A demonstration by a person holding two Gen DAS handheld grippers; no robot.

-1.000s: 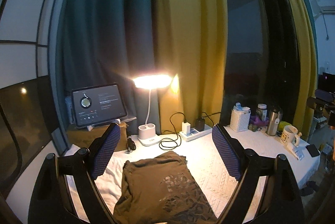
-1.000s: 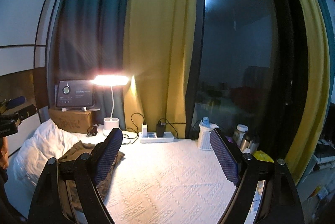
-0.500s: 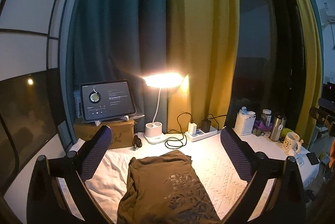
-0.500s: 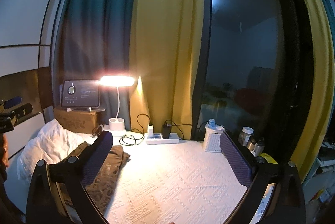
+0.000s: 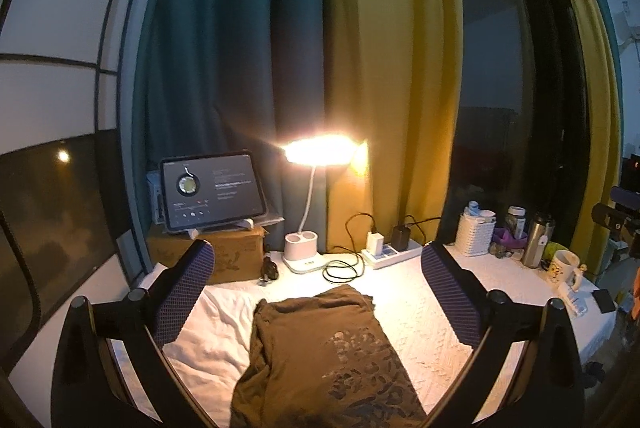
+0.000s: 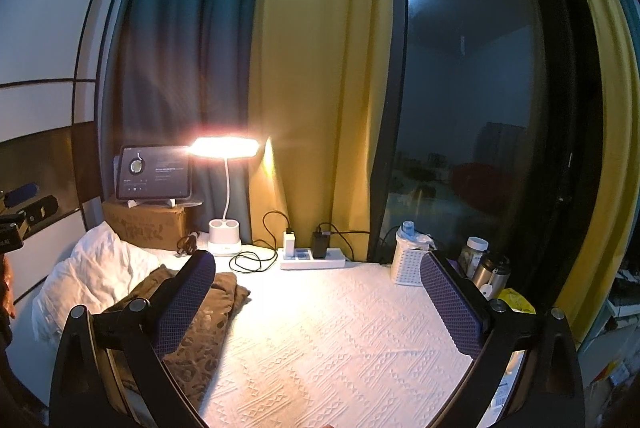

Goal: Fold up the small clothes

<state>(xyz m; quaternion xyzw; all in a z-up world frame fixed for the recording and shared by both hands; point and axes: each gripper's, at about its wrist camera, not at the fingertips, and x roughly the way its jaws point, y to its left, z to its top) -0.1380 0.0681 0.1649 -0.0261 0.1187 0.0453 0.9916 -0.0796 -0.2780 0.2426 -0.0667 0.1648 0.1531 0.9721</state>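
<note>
A brown garment with a faded print lies folded lengthwise on the white textured cover. Its near end runs out of the bottom of the left wrist view. My left gripper hangs open above it, one finger on each side, nothing between the pads. In the right wrist view the same garment lies at the left, partly hidden behind the left finger. My right gripper stands open over bare cover, to the right of the garment.
A crumpled white cloth lies left of the garment. Along the back stand a tablet on a cardboard box, a lit lamp, a coiled cable and a power strip. A basket, flask, mug and phone crowd the right edge.
The jaws of both grippers spread wider between the oldest frames and the middle ones, then held. The garment lies as before.
</note>
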